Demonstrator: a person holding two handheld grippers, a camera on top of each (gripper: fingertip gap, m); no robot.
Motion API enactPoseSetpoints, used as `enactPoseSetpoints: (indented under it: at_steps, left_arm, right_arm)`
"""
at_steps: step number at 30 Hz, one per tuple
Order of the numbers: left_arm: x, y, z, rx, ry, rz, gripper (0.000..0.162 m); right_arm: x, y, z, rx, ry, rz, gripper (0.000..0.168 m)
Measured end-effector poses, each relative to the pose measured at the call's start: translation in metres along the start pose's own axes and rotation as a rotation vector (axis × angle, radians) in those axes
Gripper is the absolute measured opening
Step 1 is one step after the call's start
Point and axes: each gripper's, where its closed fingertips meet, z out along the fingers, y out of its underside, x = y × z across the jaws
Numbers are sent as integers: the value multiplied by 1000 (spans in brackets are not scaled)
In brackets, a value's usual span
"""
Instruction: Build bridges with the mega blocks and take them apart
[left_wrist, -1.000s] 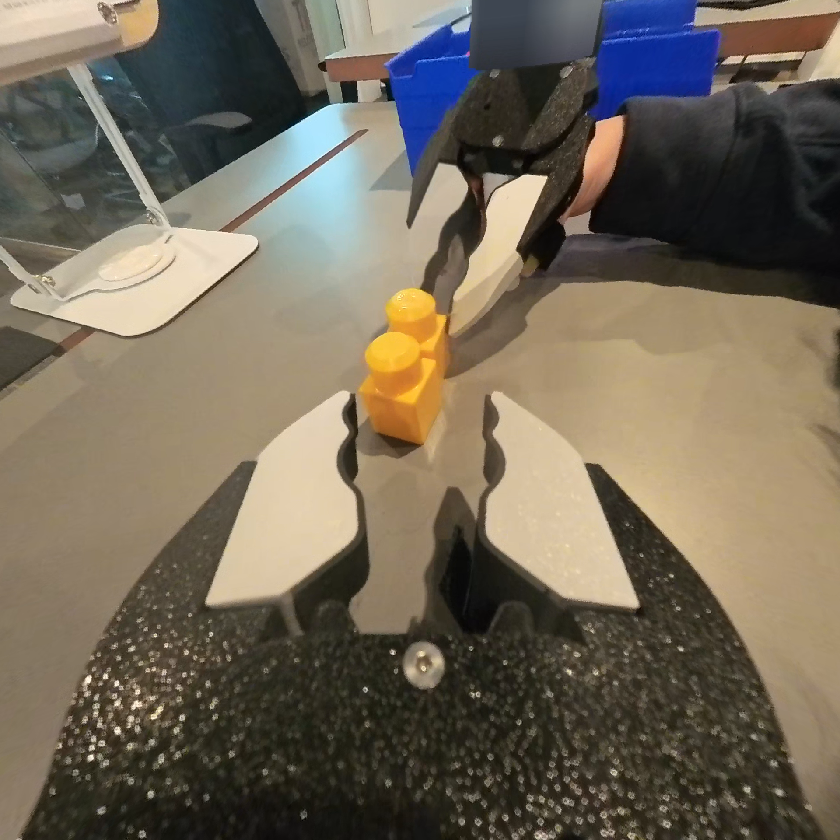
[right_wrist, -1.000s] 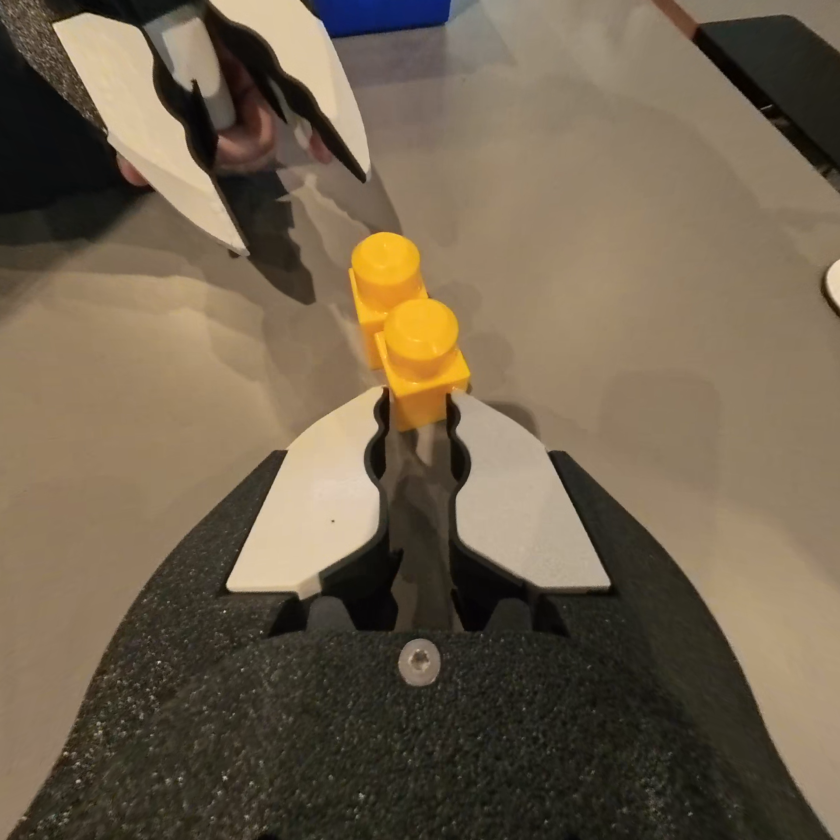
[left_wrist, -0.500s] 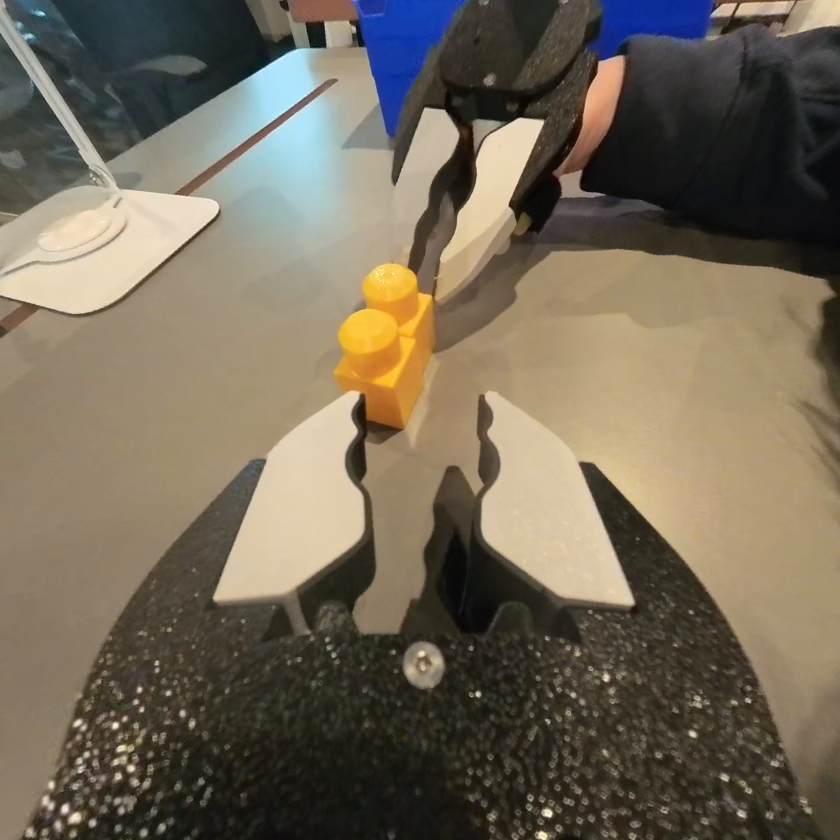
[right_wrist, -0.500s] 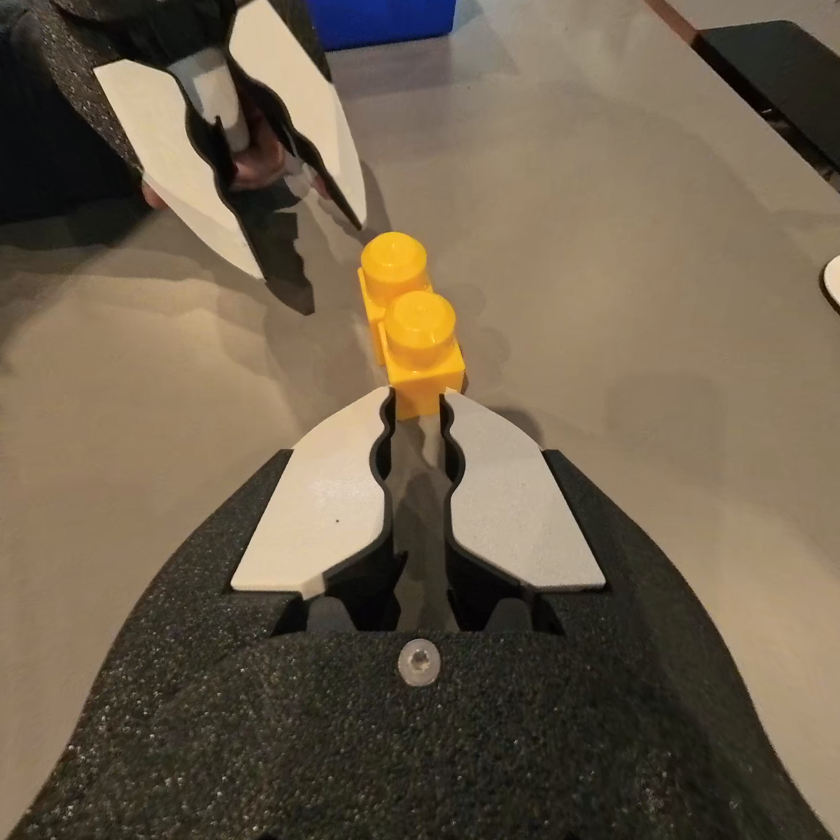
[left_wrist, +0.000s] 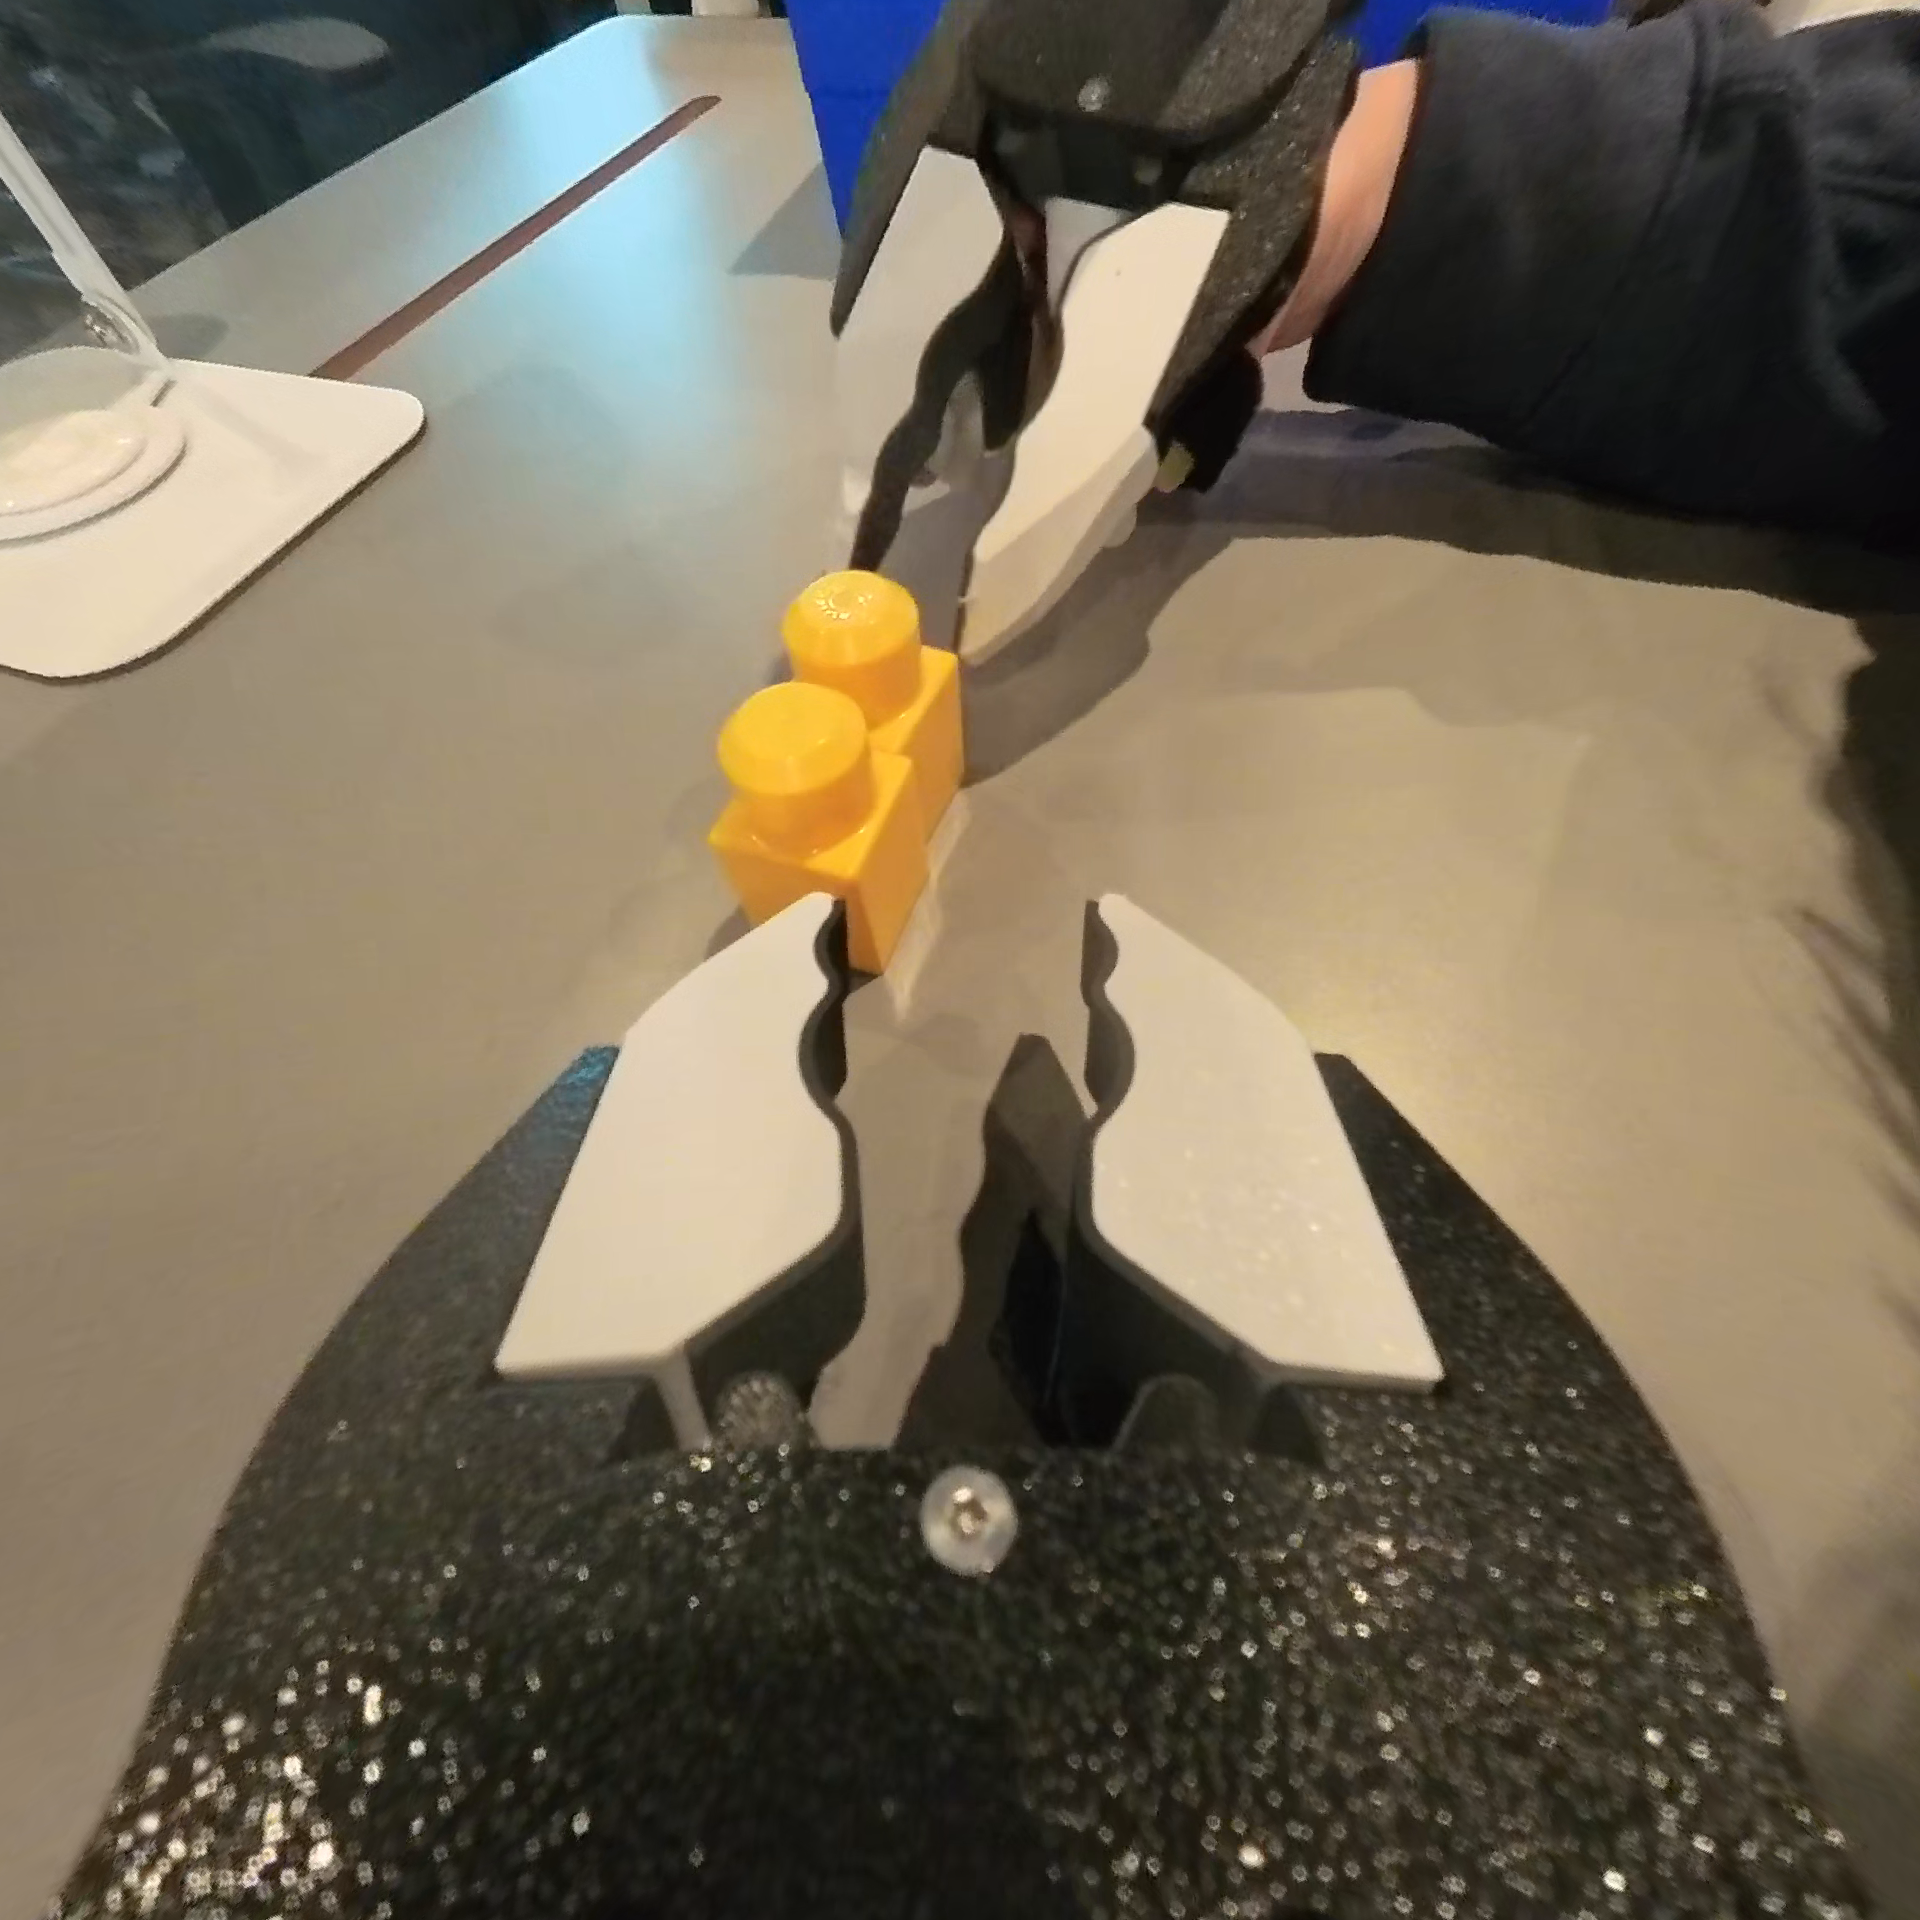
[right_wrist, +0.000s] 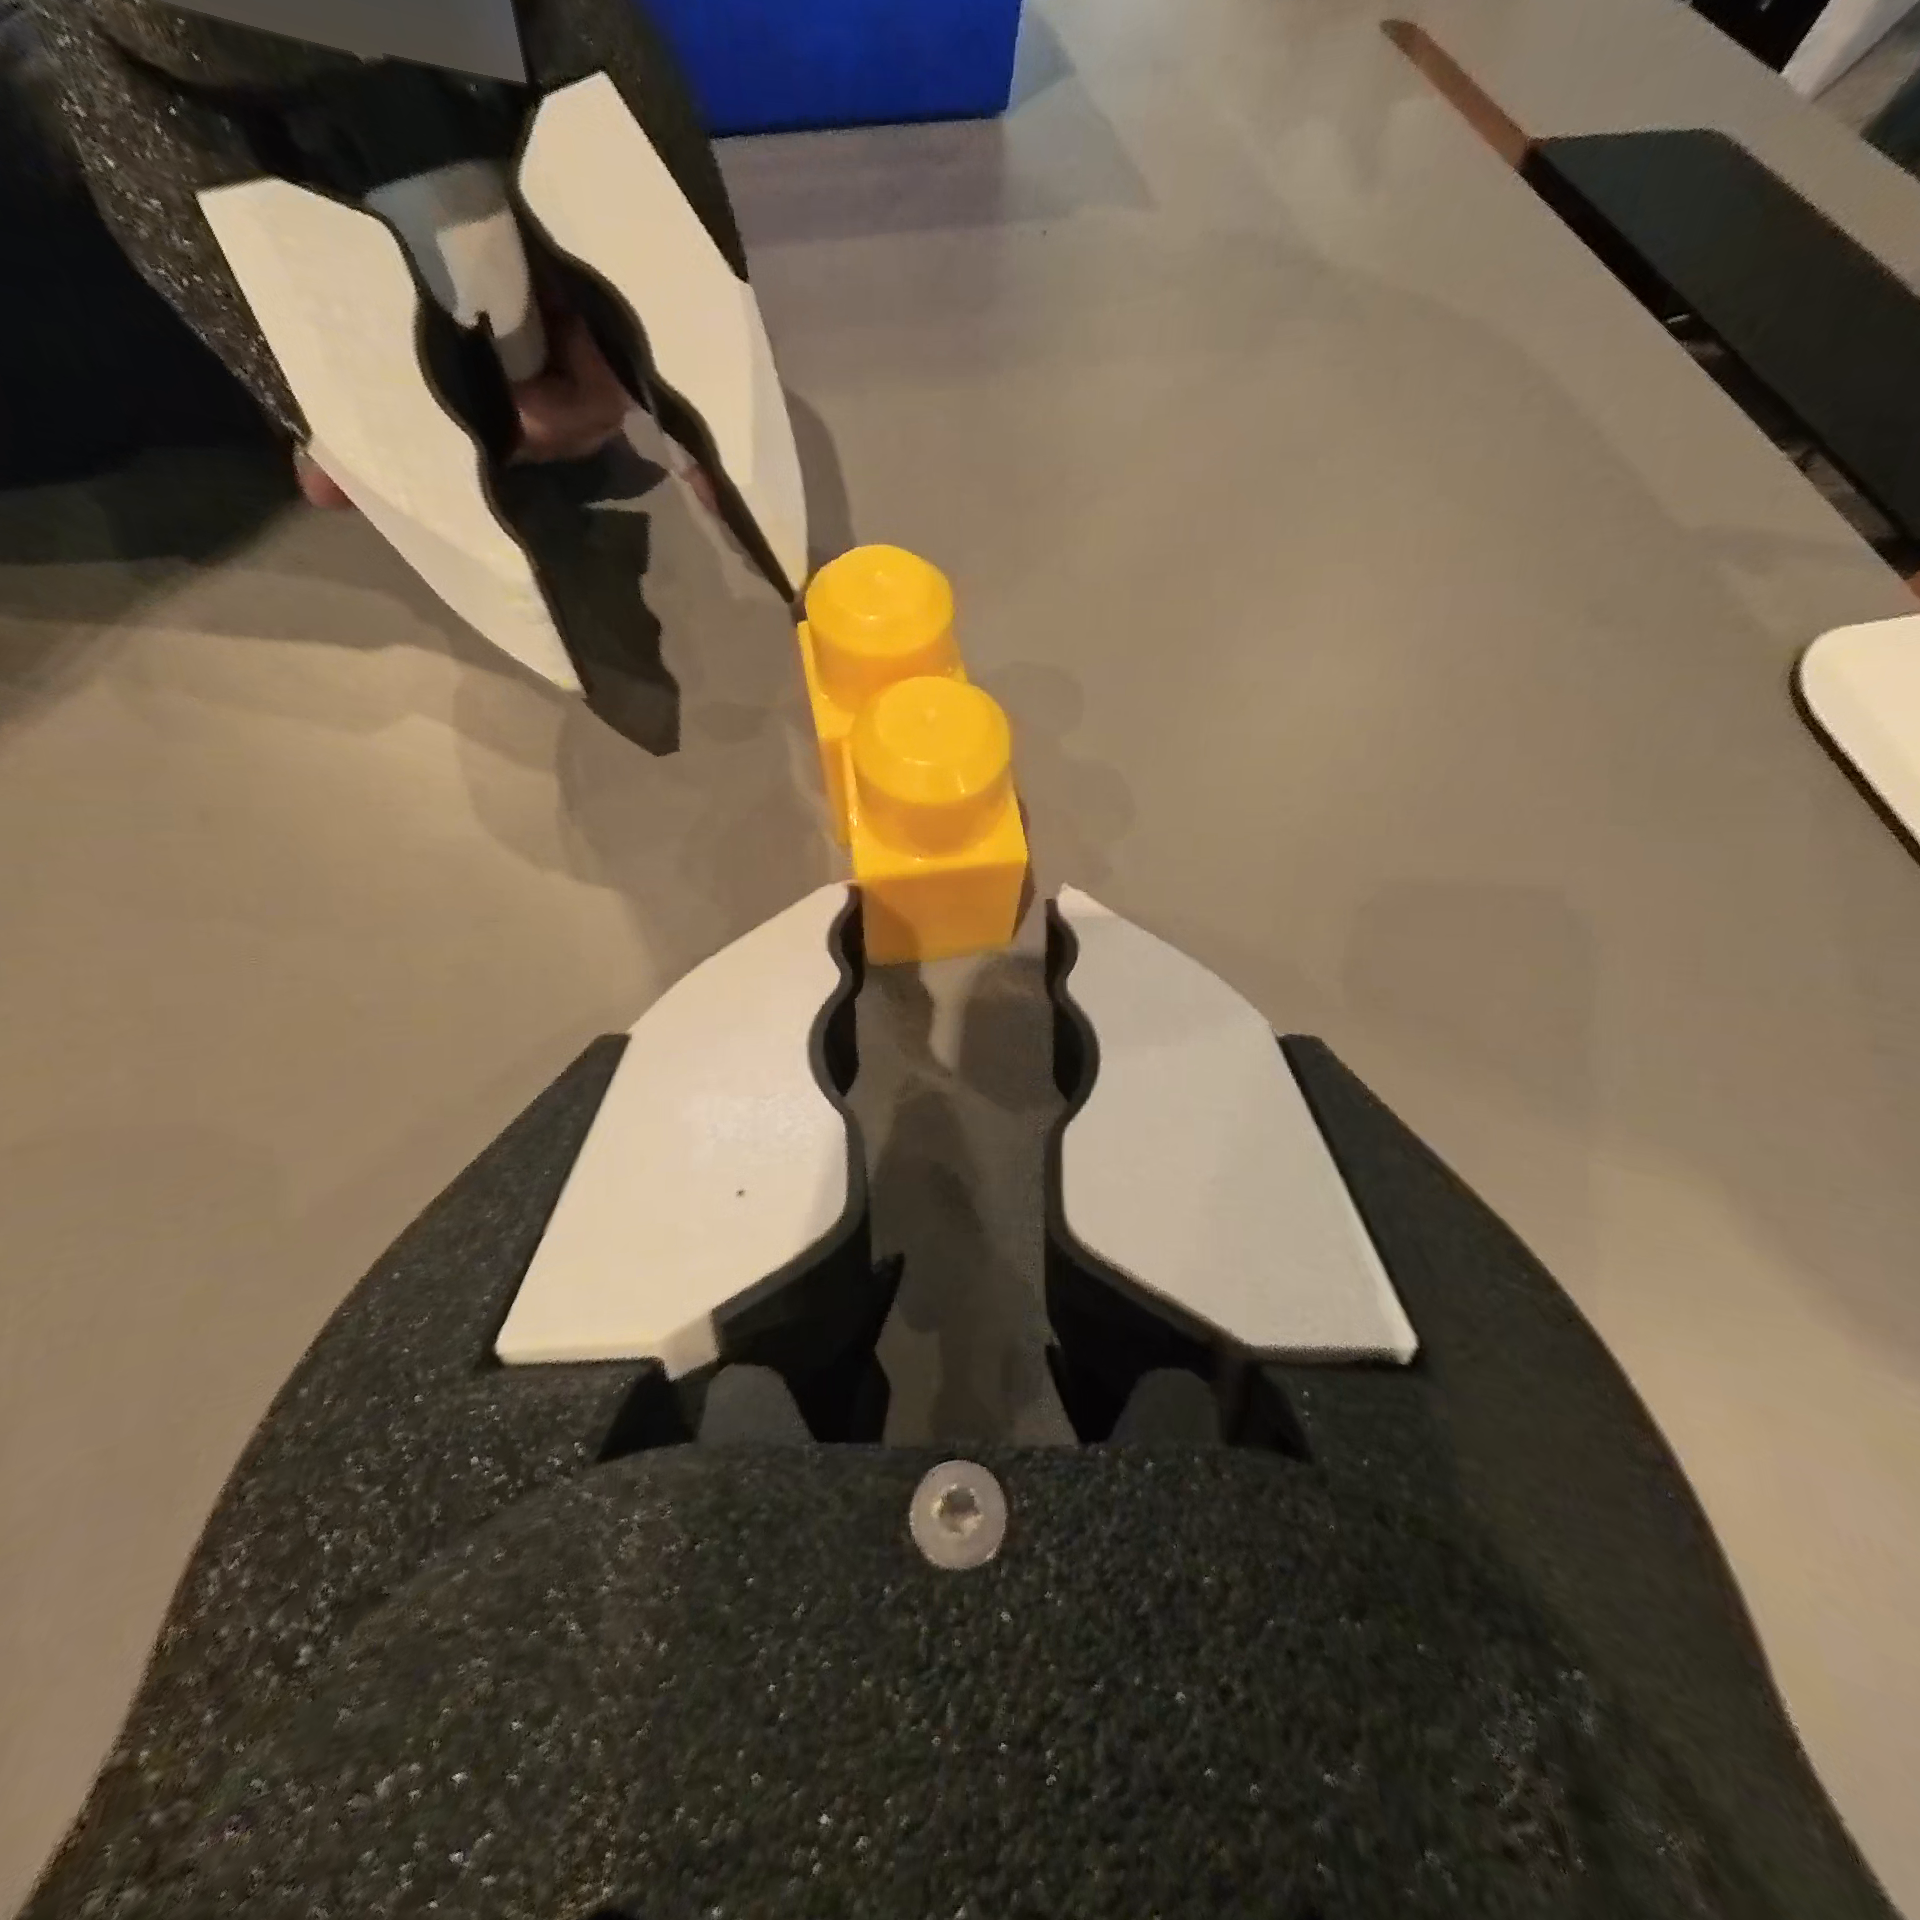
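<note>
Right tool (right_wrist: 951, 914) is widening around nearest yellow block (right_wrist: 940, 831), releasing it beside its twin (right_wrist: 878, 634) on the worktop (right_wrist: 1351, 623); left tool (left_wrist: 956, 935), spread wide, is closing in. Pillars placed.

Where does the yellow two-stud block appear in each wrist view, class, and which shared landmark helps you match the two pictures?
Left wrist view: the yellow block stands on the table just above centre, left of the midline, its near end by the left gripper.
Right wrist view: the yellow block stands at centre, its near end between the tips of the right gripper.
Shared landmark: the blue bin, at each view's top edge.
</note>
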Motion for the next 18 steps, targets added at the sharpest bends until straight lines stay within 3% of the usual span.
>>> enactPoseSetpoints:
  at_steps: [6,18]
  left_arm:
    - [-2,-1,2,-10,-23,-15,47]
    - [-1,2,7,-35,-30,-19,51]
  right_arm:
    - [-5,-5,5,30,-37,24,57]
    - [-5,3,17,-28,-29,-44,35]
